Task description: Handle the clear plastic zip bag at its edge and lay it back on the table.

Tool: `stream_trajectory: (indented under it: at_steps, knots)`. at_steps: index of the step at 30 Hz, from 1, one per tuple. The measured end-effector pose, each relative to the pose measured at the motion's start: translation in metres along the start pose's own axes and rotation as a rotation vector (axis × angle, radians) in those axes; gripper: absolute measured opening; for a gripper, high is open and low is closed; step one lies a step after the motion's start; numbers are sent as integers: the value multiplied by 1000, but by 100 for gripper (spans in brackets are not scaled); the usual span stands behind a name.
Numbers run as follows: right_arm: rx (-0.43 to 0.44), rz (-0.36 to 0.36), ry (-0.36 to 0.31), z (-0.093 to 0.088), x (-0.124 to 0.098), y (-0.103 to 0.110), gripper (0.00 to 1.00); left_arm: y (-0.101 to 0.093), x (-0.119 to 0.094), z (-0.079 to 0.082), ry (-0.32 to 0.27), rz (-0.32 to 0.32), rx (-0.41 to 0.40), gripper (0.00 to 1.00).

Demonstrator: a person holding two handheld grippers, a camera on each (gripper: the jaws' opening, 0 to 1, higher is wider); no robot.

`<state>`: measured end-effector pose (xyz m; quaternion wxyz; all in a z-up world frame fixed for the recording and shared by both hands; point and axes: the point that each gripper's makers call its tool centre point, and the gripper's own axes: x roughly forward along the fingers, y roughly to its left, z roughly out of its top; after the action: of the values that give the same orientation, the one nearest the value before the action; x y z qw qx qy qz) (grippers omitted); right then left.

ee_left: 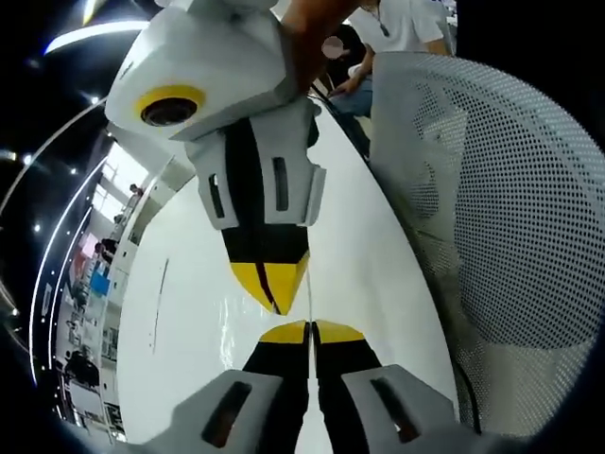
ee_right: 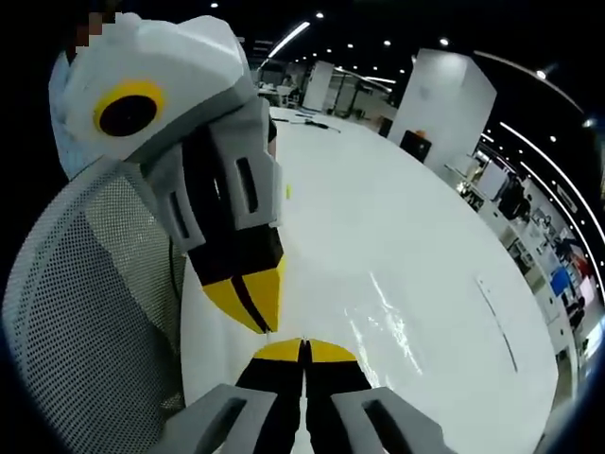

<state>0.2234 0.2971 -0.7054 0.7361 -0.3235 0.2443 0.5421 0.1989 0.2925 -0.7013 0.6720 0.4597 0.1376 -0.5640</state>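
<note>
In the left gripper view, the left tool [ee_left: 311, 328] rose from the bottom with its yellow-tipped jaws pressed together on a thin clear edge of the zip bag [ee_left: 309, 301], a faint strip running up to the right tool [ee_left: 275, 295], which came down from above with its own jaws closed on the same edge. The two tools met nearly tip to tip over the white counter [ee_left: 189, 312]. A white mesh chair back [ee_left: 501, 218] stood just beside the counter, and a person in a white shirt [ee_left: 402, 24] sat at the far end. In the right gripper view, the right tool [ee_right: 302, 348] was likewise clamped shut, with the left tool [ee_right: 253, 307] angled in from above, tips close to touching. The bag's clear film [ee_right: 397, 322] showed as a glossy, wrinkled sheen spread over the counter [ee_right: 378, 218] (its outline was hard to trace), reaching toward the tools. The mesh chair back [ee_right: 85, 303] stood beside the counter here too.
</note>
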Motion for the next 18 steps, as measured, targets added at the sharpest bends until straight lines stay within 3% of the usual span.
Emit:
stream_trajectory:
  at_steps: [18]
  knots:
    - [2, -88, -40, 19, -19, -30, 0, -7, 0, -4, 16, -23, 10, 0]
